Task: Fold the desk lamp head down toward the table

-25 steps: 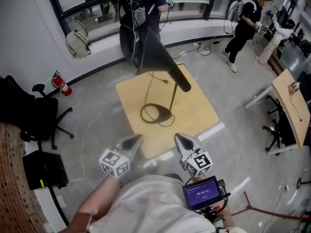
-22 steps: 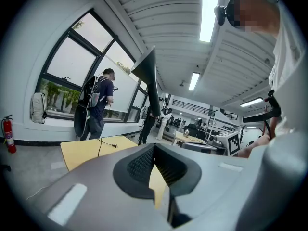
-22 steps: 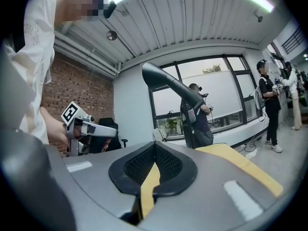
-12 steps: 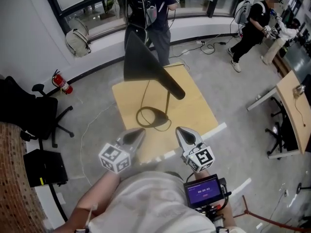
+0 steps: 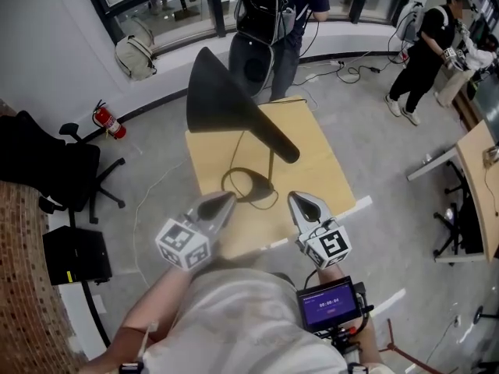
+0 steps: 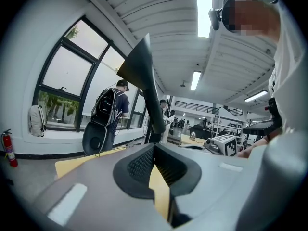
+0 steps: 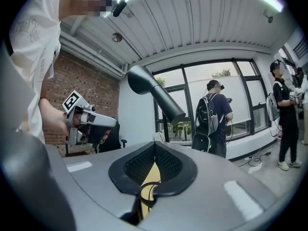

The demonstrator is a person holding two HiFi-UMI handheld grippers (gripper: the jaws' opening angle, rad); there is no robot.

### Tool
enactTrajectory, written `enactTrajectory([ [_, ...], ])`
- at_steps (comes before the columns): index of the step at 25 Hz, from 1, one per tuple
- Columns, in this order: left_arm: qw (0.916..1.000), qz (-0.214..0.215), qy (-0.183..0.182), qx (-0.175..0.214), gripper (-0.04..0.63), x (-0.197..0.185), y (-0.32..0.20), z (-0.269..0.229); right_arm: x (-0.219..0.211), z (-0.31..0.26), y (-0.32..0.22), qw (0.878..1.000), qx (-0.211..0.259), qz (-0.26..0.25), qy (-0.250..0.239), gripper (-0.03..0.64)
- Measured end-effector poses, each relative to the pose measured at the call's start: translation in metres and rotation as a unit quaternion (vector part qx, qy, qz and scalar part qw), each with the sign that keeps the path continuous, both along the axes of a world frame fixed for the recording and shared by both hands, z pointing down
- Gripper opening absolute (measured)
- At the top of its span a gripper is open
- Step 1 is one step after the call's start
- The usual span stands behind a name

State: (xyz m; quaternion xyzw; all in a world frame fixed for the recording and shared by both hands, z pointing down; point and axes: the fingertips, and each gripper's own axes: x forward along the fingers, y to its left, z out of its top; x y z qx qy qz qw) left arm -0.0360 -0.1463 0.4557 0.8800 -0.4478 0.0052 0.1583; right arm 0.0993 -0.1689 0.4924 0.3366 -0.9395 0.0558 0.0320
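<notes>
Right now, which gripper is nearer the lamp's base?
Left, narrowly. In the head view the left gripper overlaps the lamp base at its left rim; the right gripper sits off its right.

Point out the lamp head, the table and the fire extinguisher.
lamp head (image 5: 224, 101): head view, on the wide dark cone.
table (image 5: 320, 170): head view, on bare wooden top, right side.
fire extinguisher (image 5: 108, 122): head view, on the red cylinder.

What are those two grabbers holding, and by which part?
Nothing. The left gripper and right gripper are both shut and empty, short of the desk lamp.
</notes>
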Motion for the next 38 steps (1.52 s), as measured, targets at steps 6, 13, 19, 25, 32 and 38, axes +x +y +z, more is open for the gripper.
enactTrajectory([
  [6,0.9999,0.003,-0.004,0.011,0.000,-0.007,-0.008,-0.015,-0.002,-0.006,-0.007,1.000,0.005,0.008,0.000,0.014],
  [13,0.9991,0.028,-0.013,0.027,0.000,-0.012,-0.014,-0.026,-0.002,-0.021,-0.015,0.999,0.022,0.038,0.005,0.017],
  [19,0.9985,0.038,-0.020,0.034,0.000,-0.020,-0.017,-0.038,0.003,-0.036,-0.020,0.997,0.038,0.062,0.010,0.018],
  [25,0.9969,0.048,-0.025,0.058,0.000,-0.018,-0.017,-0.064,0.011,-0.048,-0.030,0.996,0.051,0.070,0.026,0.037],
  [32,0.9960,0.036,-0.030,0.076,0.002,-0.030,-0.020,-0.094,0.005,-0.062,-0.039,0.996,0.058,0.059,0.033,0.061],
  [38,0.9948,0.024,-0.040,0.090,0.002,-0.041,-0.021,-0.113,-0.004,-0.072,-0.050,0.995,0.073,0.044,0.045,0.114],
])
